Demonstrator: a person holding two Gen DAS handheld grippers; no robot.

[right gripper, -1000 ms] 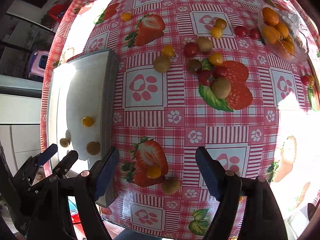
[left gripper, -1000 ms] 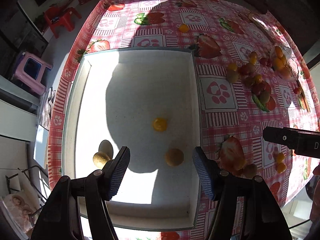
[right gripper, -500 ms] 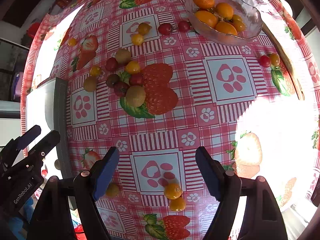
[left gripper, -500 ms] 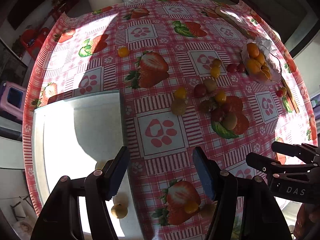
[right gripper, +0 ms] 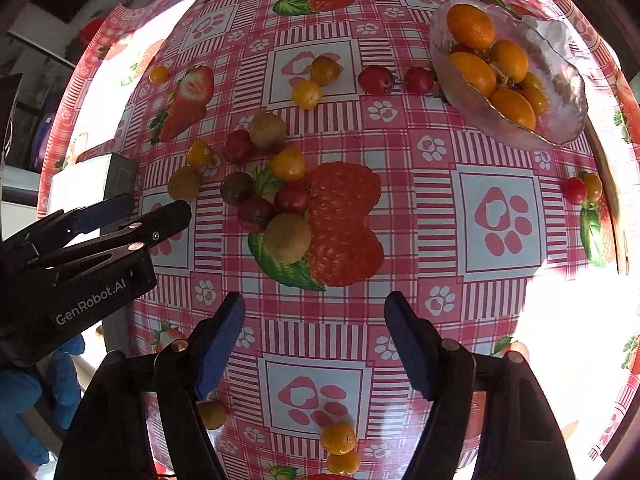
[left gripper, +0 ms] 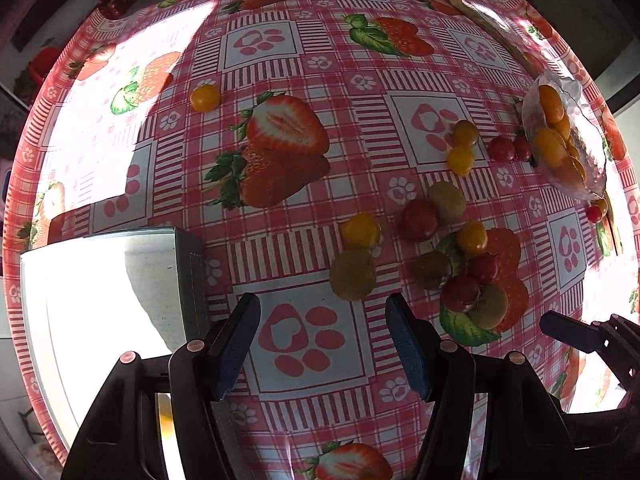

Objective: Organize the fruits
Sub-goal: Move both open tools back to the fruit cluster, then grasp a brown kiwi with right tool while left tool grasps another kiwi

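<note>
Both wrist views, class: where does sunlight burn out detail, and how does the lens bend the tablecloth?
Left wrist view: glare whites out the tray floor, a shadow crossing it. Right wrist view: the tablecloth burns out at lower right. Both views: fisheye bulges the checks into a dome; edges fall dark.

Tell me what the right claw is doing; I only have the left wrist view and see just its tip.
Observer: The right claw is open; its jaws have just closed a little, with nothing between them.
Operator: Any fruit close to it?
Observer: A brown fruit lies by the finger on the picture's left, partly hidden.
Operator: Who holds my claw?
Observer: A blue-gloved hand shows below the left claw.
</note>
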